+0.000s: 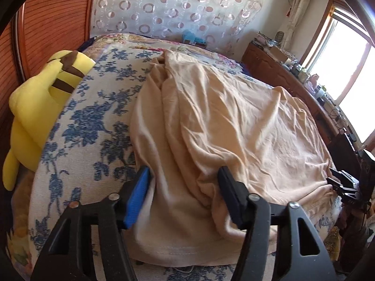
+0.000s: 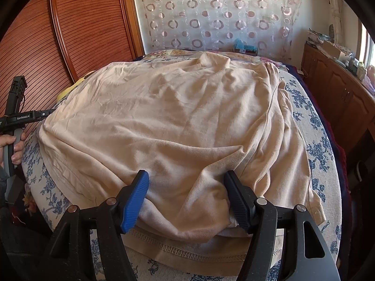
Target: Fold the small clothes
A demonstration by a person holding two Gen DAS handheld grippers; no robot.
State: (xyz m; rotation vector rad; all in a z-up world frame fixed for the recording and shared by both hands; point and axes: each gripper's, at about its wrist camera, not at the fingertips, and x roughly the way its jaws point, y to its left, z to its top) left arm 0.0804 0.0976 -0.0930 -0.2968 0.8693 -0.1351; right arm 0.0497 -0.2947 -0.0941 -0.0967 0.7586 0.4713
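Two wrist views are looking across one peach shirt (image 1: 211, 121) that is lying spread over a bed (image 1: 93, 107) covered in a blue floral spread. Seen from the left wrist, the left gripper (image 1: 185, 175) is sitting at the near hem with its blue pad (image 1: 138, 199) and black pad (image 1: 230, 196) standing apart, a raised ridge of the shirt's cloth lying between them; the blue pad is touching the fabric's left edge, but whether the pads are actually pressing on the cloth cannot be told. This view alone is showing a yellow plush toy (image 1: 39, 103) lying at the bed's left edge, a bright window (image 1: 346, 65), and the right gripper (image 1: 339, 182) as a small dark shape at the shirt's far right corner. Seen from the right wrist, the right gripper (image 2: 186, 178) is standing spread over the near hem, a bunched fold of the shirt (image 2: 178, 107) sitting between its fingers, the pads flanking it without clearly squeezing. This view alone is showing the person's hand (image 2: 13, 145) wrapping the handle of the left gripper (image 2: 50, 112) at the shirt's left edge, plus the shirt's collar near the far end of the bed (image 2: 314, 126). Both views are sharing the wooden slatted door (image 2: 77, 30) and the circle-patterned curtain (image 2: 215, 14); a wooden cabinet (image 2: 337, 93) is running along the right.
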